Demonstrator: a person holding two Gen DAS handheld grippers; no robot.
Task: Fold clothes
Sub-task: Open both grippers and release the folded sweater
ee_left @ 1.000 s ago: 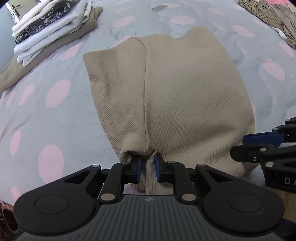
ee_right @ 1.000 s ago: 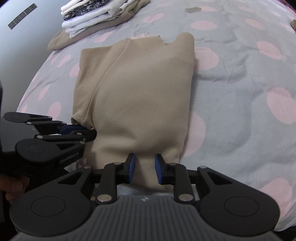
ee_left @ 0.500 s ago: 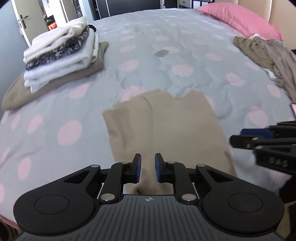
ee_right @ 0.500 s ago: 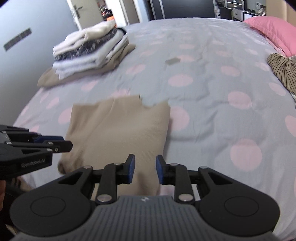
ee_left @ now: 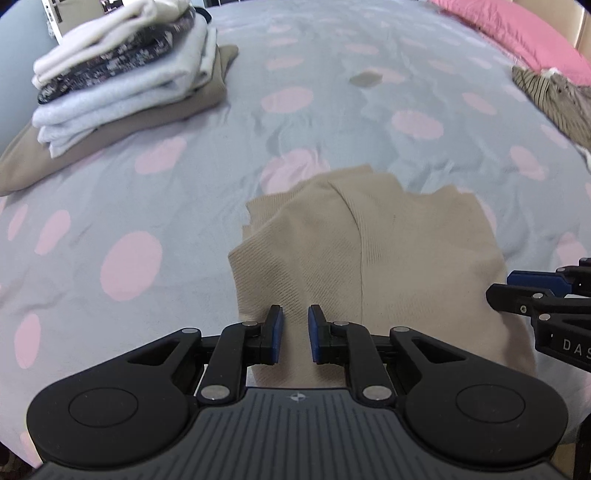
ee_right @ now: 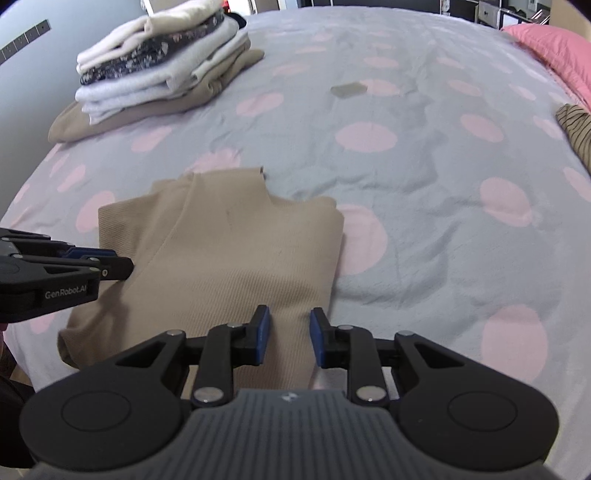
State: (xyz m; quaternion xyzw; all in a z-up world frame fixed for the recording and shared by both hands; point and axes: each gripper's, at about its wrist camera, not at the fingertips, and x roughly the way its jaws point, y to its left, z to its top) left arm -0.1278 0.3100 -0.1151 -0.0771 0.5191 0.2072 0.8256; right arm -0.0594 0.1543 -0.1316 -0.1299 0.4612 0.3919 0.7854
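Observation:
A beige ribbed garment (ee_left: 388, 258) lies on the grey bedspread with pink dots (ee_left: 110, 206), neckline at the far end. Its near edge is raised off the bed and reaches back under both grippers. My left gripper (ee_left: 293, 328) is shut on the near edge toward the left side, with a strip of fabric pinched in the narrow gap. In the right wrist view the same garment (ee_right: 229, 251) runs between the pads of my right gripper (ee_right: 289, 332), which grips it toward the right side with a wider gap. Each gripper shows in the other's view: right gripper (ee_left: 517, 284), left gripper (ee_right: 114, 260).
A stack of folded clothes (ee_left: 122, 81) sits at the far left of the bed. A pink pillow (ee_left: 517, 33) and a heap of striped unfolded clothes (ee_left: 554, 96) lie at the far right. A small grey patch (ee_left: 365, 78) rests mid-bed. The bed's near edge runs below the grippers.
Both grippers have lifted slightly and travelled forward over the bed with the garment's near edge. The garment now looks shorter, and a doubled layer shows at its left side.

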